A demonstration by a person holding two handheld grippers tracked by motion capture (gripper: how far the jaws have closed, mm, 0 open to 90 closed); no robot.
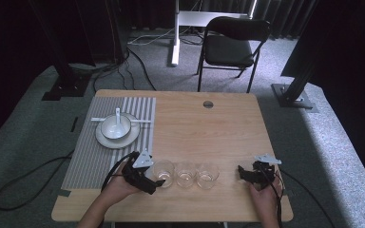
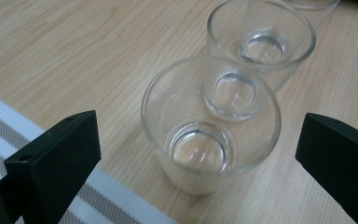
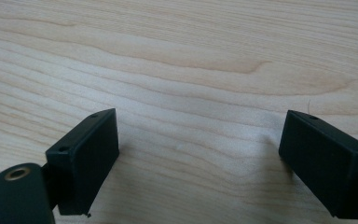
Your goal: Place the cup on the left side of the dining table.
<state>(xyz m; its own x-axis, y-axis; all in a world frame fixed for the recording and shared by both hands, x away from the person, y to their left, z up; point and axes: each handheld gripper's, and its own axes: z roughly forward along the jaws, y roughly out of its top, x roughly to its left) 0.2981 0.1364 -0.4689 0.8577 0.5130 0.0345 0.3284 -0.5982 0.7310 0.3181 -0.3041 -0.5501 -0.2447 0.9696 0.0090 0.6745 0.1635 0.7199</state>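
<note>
Three clear empty glasses stand in a row near the table's front edge: the left glass (image 1: 163, 173), the middle glass (image 1: 186, 175) and the right glass (image 1: 207, 175). My left gripper (image 1: 152, 182) is open right beside the left glass. In the left gripper view that glass (image 2: 209, 140) stands between the wide-apart jaws of my left gripper (image 2: 199, 142), untouched, with the middle glass (image 2: 261, 42) just behind it. My right gripper (image 1: 242, 172) rests open to the right of the row. The right gripper view has my right gripper (image 3: 198, 144) over bare wood.
A grey striped placemat (image 1: 88, 159) covers the table's left side. On it a white plate (image 1: 105, 138) carries a white bowl (image 1: 115, 127) with a spoon (image 1: 118, 118). A black chair (image 1: 230, 47) stands beyond the table's far edge. Cables lie on the carpet.
</note>
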